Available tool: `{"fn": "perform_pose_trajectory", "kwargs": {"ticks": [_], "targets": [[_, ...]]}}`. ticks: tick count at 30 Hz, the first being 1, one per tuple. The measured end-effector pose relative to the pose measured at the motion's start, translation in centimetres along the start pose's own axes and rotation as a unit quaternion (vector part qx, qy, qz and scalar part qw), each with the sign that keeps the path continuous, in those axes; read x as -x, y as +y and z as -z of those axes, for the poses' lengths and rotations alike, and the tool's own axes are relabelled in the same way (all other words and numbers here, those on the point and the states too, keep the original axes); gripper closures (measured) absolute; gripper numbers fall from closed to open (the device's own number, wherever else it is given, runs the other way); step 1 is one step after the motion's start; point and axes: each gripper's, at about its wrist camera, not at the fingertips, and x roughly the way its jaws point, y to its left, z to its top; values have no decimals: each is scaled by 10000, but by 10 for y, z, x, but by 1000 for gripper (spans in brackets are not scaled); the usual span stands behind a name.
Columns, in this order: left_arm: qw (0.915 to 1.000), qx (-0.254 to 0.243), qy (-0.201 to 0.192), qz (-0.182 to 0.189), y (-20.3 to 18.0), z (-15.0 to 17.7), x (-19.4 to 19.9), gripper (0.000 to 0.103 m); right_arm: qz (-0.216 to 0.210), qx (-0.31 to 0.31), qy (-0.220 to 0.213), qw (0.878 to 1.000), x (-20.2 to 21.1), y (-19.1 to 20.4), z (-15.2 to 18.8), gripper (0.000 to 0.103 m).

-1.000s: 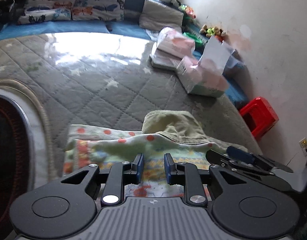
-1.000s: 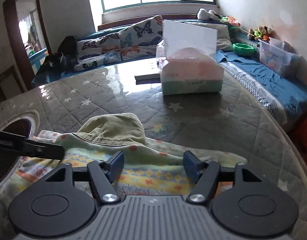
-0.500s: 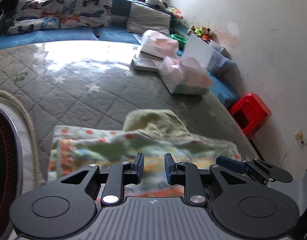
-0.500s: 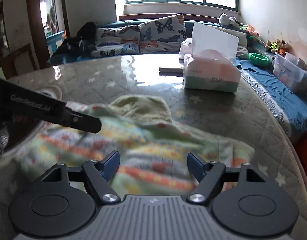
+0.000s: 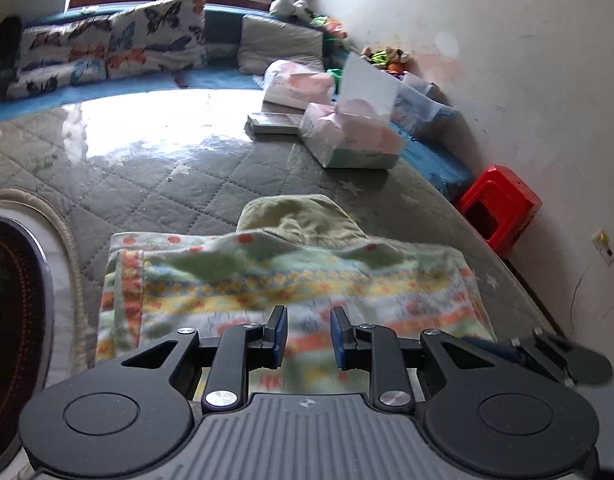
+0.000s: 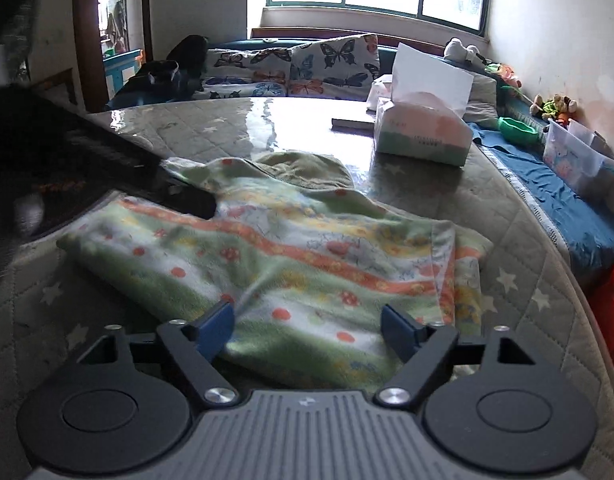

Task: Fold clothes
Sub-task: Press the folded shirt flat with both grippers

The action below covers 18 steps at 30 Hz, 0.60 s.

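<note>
Left wrist view: the left gripper [image 5: 305, 334] hangs low over the near hem of the patterned garment [image 5: 291, 280], jaws a narrow gap apart and gripping nothing, seemingly lined up to pinch that hem. The garment lies flat on the quilted table [image 5: 179, 196]; open quilt runs toward 12 o'clock, the tissue box [image 5: 349, 140] at 1 o'clock.

Right wrist view: the right gripper [image 6: 307, 326] has jaws wide apart above the garment's [image 6: 291, 256] near edge. The table rim curves close at 3 o'clock.

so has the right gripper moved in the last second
Yes. The right gripper has pulled back and up from the clothes; the tissue box looks farther away.
</note>
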Motion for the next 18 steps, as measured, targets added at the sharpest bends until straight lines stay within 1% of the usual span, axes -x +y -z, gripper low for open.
{"fn": "perform_pose_trajectory", "kwargs": {"ticks": [1,3,5,6,7,10,12,18], "targets": [[10000,-47,-7,1,-1,5,4,77,1,-21,-6,10000,0,0,2,15],[9999,-119,-20,-19,-1,16,12,77,-58,-121,-15,9999,2,-3,4,9],[9998,-167,-38,-71,0,27,19,77,-112,-204,-24,9997,4,-5,7,6],[9998,-166,-50,-99,1,31,21,77,-112,-186,-37,9998,4,-5,10,2],[9998,-160,-62,-128,2,35,23,77,-91,-176,-58,9998,4,-4,12,1],[9996,-95,-187,-204,7,43,31,77,-11,-135,-118,9998,3,0,17,0],[9994,-22,-242,-254,11,46,34,74,19,-123,-107,9999,3,2,17,0],[9987,148,-303,-371,24,53,41,72,1,-146,-141,9998,2,2,19,0]]}}
